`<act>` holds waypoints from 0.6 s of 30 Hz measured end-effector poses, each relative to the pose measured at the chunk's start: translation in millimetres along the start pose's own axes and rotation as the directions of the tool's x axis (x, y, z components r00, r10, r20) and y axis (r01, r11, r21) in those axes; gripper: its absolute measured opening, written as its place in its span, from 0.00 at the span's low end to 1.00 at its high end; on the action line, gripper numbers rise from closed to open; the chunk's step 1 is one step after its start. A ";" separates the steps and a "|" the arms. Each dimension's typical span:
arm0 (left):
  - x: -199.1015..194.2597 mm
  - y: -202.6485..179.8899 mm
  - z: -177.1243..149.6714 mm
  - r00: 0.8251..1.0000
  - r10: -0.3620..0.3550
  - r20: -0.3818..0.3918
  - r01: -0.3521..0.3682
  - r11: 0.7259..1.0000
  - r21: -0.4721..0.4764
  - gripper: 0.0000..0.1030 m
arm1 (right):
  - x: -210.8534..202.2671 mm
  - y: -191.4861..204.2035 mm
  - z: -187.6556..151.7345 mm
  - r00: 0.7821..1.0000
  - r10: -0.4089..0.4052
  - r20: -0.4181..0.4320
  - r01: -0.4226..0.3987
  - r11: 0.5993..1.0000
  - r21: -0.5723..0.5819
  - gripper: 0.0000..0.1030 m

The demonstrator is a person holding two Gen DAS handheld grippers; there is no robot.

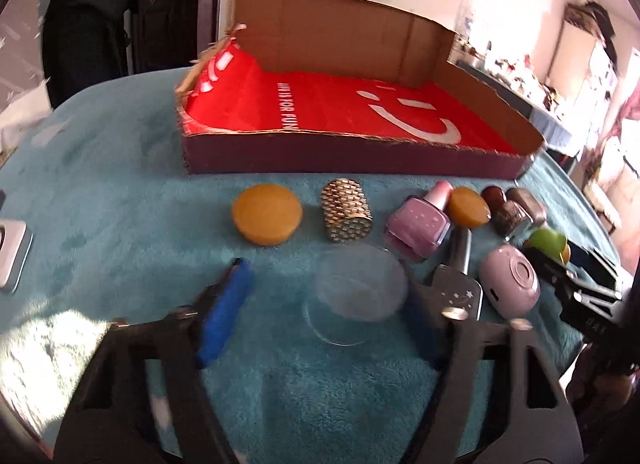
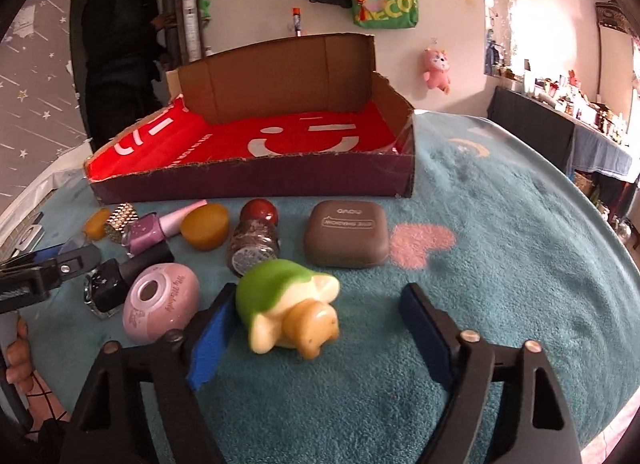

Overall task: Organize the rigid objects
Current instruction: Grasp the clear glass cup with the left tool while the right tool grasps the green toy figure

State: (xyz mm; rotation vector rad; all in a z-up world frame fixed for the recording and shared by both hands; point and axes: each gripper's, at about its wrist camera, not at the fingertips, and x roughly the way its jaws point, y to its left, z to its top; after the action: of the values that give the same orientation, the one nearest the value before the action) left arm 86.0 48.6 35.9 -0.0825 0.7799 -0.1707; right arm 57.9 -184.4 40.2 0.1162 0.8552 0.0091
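Teal fuzzy cloth [image 2: 500, 264] on the table, cardboard tray [image 2: 256, 183] at the back, clutter lined up in front of it.

Tray's got a red liner with a white smiley, nothing in it yet. Along its front edge: brown rounded case [image 2: 346, 238], green-and-cream toy [image 2: 286, 304] lying on its side, pink oval gadget [image 2: 160, 304], clear glass dish [image 1: 358, 290], woven metallic cup [image 1: 346, 209], amber disc [image 1: 266, 211], lilac polish bottle [image 1: 420, 223]. Right gripper [image 2: 310, 328] has its jaws apart around the toy, left pad looks like it's touching it, right pad clear. Left gripper [image 1: 324, 312] jaws apart either side of the dish; can't tell if they touch it.
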 end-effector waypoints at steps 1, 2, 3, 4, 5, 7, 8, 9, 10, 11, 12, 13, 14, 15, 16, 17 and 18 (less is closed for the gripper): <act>0.5 -2.7 0.4 1.000 -0.016 -0.001 0.016 1.000 0.014 0.43 | -0.3 1.6 -0.1 1.000 0.018 0.000 -0.018 1.000 -0.007 0.64; -0.3 -4.2 0.2 0.999 -0.033 -0.003 0.033 0.999 0.022 0.36 | -1.5 3.6 -0.7 0.999 0.042 0.002 -0.042 0.999 -0.017 0.59; -0.5 -6.7 0.8 0.999 -0.036 -0.005 0.036 0.999 0.032 0.36 | -2.1 5.9 0.0 0.998 0.063 0.000 -0.063 0.998 -0.024 0.50; -1.6 -7.7 1.5 0.999 -0.041 -0.005 0.041 0.999 0.036 0.36 | -2.6 7.3 0.2 0.998 0.069 -0.003 -0.069 0.997 -0.029 0.50; -1.9 -7.9 2.9 0.999 -0.053 -0.006 0.054 0.998 0.036 0.36 | -2.6 8.0 0.6 0.998 0.069 -0.003 -0.069 0.997 -0.033 0.50; -3.9 -7.6 4.2 0.998 -0.070 -0.009 0.070 0.997 0.028 0.36 | -3.9 5.7 1.8 0.996 0.086 -0.004 -0.086 0.996 -0.023 0.50; -4.6 -7.8 4.9 0.997 -0.071 -0.009 0.071 0.997 0.026 0.36 | -5.3 3.6 2.6 0.995 0.095 -0.004 -0.095 0.995 -0.011 0.50; -4.6 -7.7 5.7 0.997 -0.070 -0.009 0.070 0.997 0.026 0.36 | -5.1 2.6 4.0 0.995 0.096 -0.004 -0.096 0.995 -0.008 0.50; -4.5 -7.2 6.4 0.998 -0.069 -0.010 0.069 0.997 0.025 0.36 | -5.9 1.7 4.6 0.996 0.092 -0.002 -0.092 0.996 -0.008 0.50; -4.7 -6.8 7.0 0.998 -0.069 -0.010 0.069 0.997 0.024 0.36 | -6.6 1.1 4.8 0.996 0.088 0.000 -0.088 0.996 -0.010 0.50; -5.2 -6.4 8.2 0.997 -0.070 -0.010 0.070 0.997 0.021 0.36 | -6.4 0.9 5.4 0.996 0.084 0.002 -0.084 0.996 -0.011 0.50; -6.4 -5.6 10.0 0.997 -0.071 -0.008 0.071 0.997 0.019 0.36 | -6.6 0.4 5.9 0.996 0.085 0.001 -0.085 0.996 -0.012 0.50; -7.8 -5.0 12.6 0.997 -0.071 -0.003 0.071 0.997 0.020 0.36 | -7.6 0.0 7.3 0.996 0.085 0.003 -0.085 0.996 -0.013 0.50; -10.3 -4.2 16.4 0.997 -0.071 0.006 0.071 0.997 0.021 0.36 | -8.6 -0.2 9.6 0.997 0.083 0.006 -0.082 0.996 -0.016 0.50; -13.2 -3.7 20.3 0.997 -0.069 0.015 0.069 0.997 0.023 0.36 | -9.2 0.1 12.6 0.997 0.080 0.012 -0.080 0.997 -0.022 0.50; -16.2 -3.1 26.0 0.997 -0.067 0.026 0.066 0.997 0.025 0.36 | -11.6 -0.3 16.3 0.997 0.080 0.020 -0.080 0.996 -0.026 0.50; -18.0 -2.4 30.0 0.997 -0.068 0.034 0.067 0.997 0.025 0.36 | -14.8 -0.2 22.8 0.996 0.082 0.034 -0.081 0.996 -0.033 0.50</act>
State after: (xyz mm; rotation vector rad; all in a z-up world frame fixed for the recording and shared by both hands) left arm 94.3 49.9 70.0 -0.0889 0.7401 -0.2423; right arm 65.3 -187.6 66.2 0.1217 0.8138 0.0969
